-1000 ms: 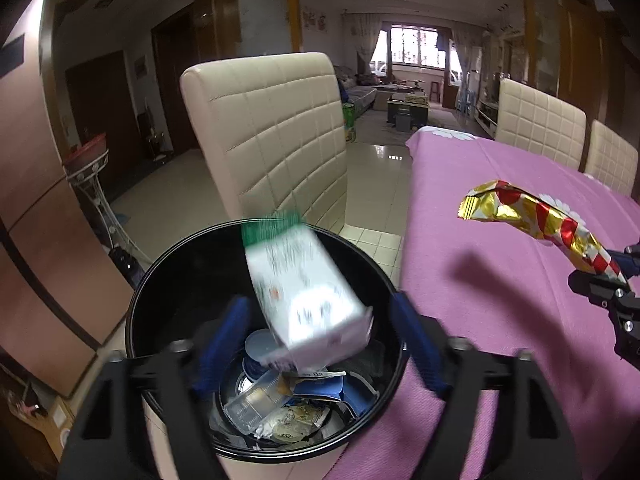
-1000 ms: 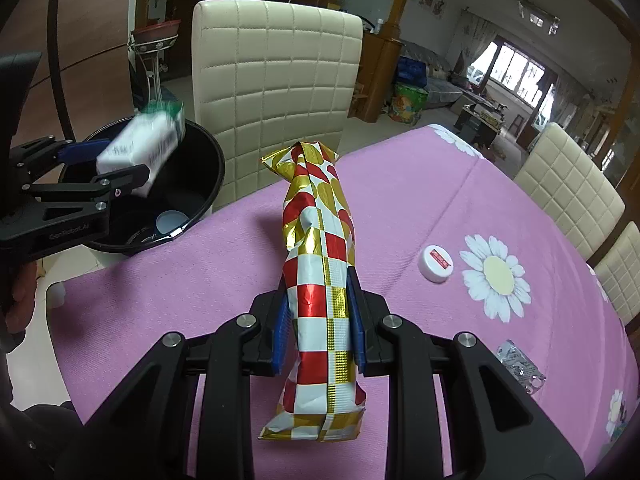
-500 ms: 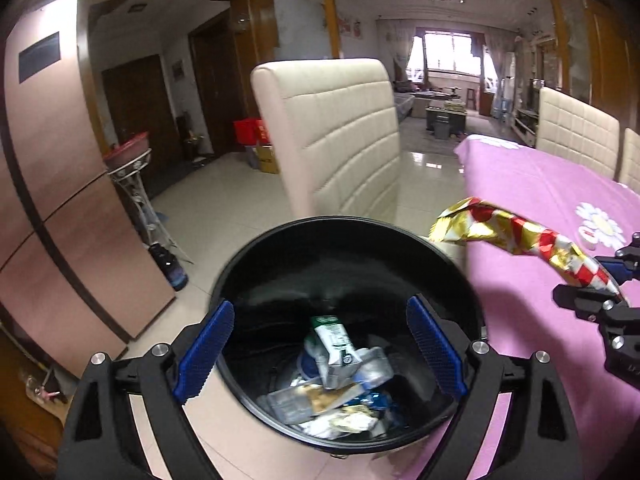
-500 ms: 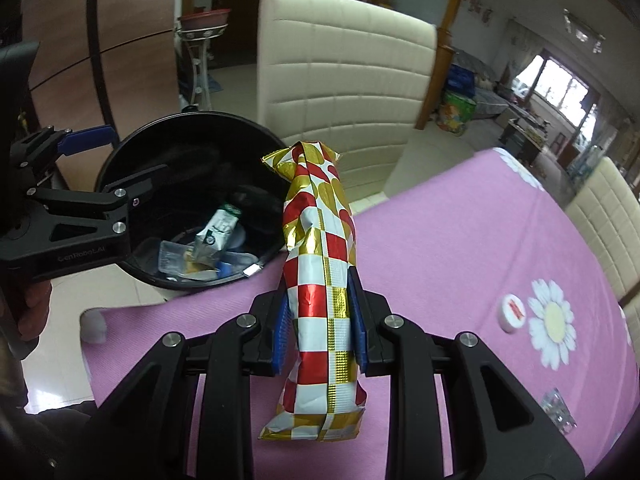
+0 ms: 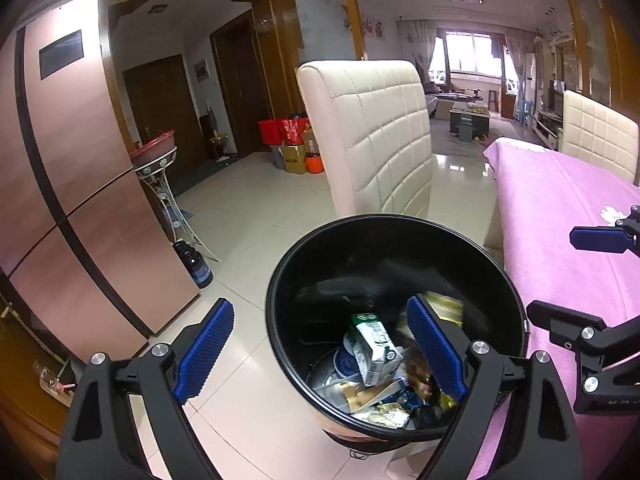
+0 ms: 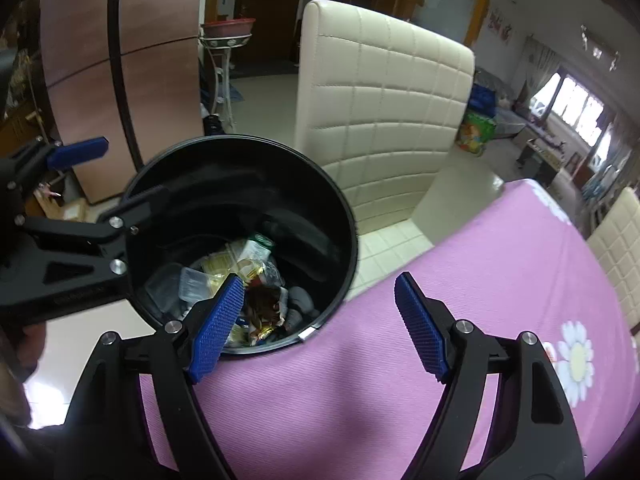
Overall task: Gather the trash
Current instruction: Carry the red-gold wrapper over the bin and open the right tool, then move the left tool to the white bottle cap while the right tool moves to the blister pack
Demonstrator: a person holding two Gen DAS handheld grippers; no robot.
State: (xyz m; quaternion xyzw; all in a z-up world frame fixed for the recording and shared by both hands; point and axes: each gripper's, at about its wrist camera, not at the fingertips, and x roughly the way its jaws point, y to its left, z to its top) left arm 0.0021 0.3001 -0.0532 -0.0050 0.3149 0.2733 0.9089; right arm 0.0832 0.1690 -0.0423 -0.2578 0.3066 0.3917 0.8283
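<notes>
A round black plastic trash bin (image 5: pixel 394 240) stands on the pale tiled floor against the edge of a worktop covered in a pink cloth (image 6: pixel 480 280). Inside it lies a jumble of trash, much of it overlapping and hard to tell apart: one white and green carton (image 5: pixel 372 346), one clear plastic tub (image 6: pixel 192 284), and one crumpled gold and red foil wrapper (image 6: pixel 262 304), blurred in the left view and partly hidden behind gripper fingers in both views.

The left gripper (image 5: pixel 316 350), black with blue ribbed pads, hangs over the bin's near rim, jaws spread wide and holding nothing. Its handle runs out of the right view at the left edge, where only part of a hand shows.

The right gripper (image 6: pixel 320 324) sits over the worktop edge beside the bin; its jaws have just been opening and now stand wide with nothing between them.

Two cream quilted chairs (image 5: pixel 372 136) are visible, the farther one cut off at the right. A white daisy print (image 6: pixel 576 360) marks the cloth.
</notes>
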